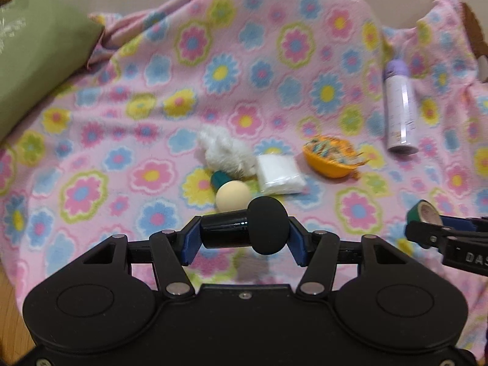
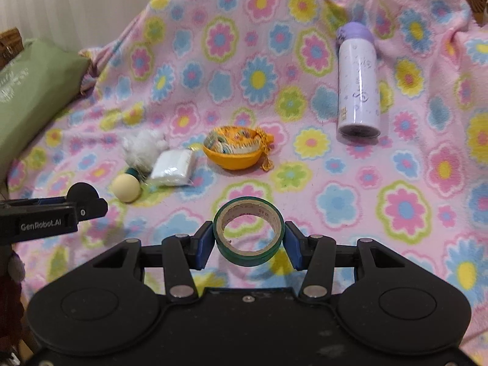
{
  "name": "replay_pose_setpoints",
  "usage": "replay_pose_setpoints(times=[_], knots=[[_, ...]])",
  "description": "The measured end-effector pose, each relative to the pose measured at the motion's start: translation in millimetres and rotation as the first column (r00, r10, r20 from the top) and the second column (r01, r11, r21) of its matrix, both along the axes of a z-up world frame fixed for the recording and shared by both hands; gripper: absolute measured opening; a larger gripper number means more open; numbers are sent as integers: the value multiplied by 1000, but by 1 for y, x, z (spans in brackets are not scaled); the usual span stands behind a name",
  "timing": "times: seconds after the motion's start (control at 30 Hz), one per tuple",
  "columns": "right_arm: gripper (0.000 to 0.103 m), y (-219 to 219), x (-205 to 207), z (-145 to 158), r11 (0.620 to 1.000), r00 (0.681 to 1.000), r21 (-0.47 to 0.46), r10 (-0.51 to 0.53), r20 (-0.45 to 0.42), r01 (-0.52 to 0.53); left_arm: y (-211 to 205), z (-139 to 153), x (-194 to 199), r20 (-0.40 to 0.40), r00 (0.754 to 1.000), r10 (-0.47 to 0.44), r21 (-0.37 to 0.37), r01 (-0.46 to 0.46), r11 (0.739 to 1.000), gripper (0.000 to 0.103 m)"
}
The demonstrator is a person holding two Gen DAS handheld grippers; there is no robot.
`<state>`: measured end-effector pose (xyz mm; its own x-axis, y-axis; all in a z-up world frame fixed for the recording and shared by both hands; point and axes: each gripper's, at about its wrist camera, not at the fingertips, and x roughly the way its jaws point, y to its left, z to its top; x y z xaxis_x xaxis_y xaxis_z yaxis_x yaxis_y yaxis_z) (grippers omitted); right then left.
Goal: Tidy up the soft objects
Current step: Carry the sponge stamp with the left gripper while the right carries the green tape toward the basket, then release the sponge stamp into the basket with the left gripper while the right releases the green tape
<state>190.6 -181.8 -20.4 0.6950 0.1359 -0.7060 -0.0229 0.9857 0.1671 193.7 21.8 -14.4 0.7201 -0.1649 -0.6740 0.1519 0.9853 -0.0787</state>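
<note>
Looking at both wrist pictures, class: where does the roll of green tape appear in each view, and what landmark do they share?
Left wrist view: the roll of green tape sits at the right edge, in the right gripper.
Right wrist view: lower centre, clamped in that gripper.
Shared landmark: the orange bowl on the flowered blanket.

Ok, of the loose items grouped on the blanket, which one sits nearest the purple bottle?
The orange bowl-shaped pouch, rightmost of the group. The white packet, fluffy white toy and cream ball all lie farther left of the purple bottle.
</note>
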Motion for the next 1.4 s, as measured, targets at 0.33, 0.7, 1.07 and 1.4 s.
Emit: replay_pose_setpoints(times=[0.33,0.7,1.07,1.4], knots=[[48,-8,-70,44,996,996,73,-46,77,41,-23,24,-66,-1,996,-85,36,85,996,55],[48,-11,-158,51,989,993,131,-77,93,64,-32,18,-130,-57,997,-53,14,54,998,55],[48,-4,-217,52,987,994,160,-30,106,13,-32,13,-169,-56,997,-51,7,51,999,55],[48,8,-221,43,992,999,126,-28,36,23,-21,-4,-169,-123,992,-13,-44,7,999,55]])
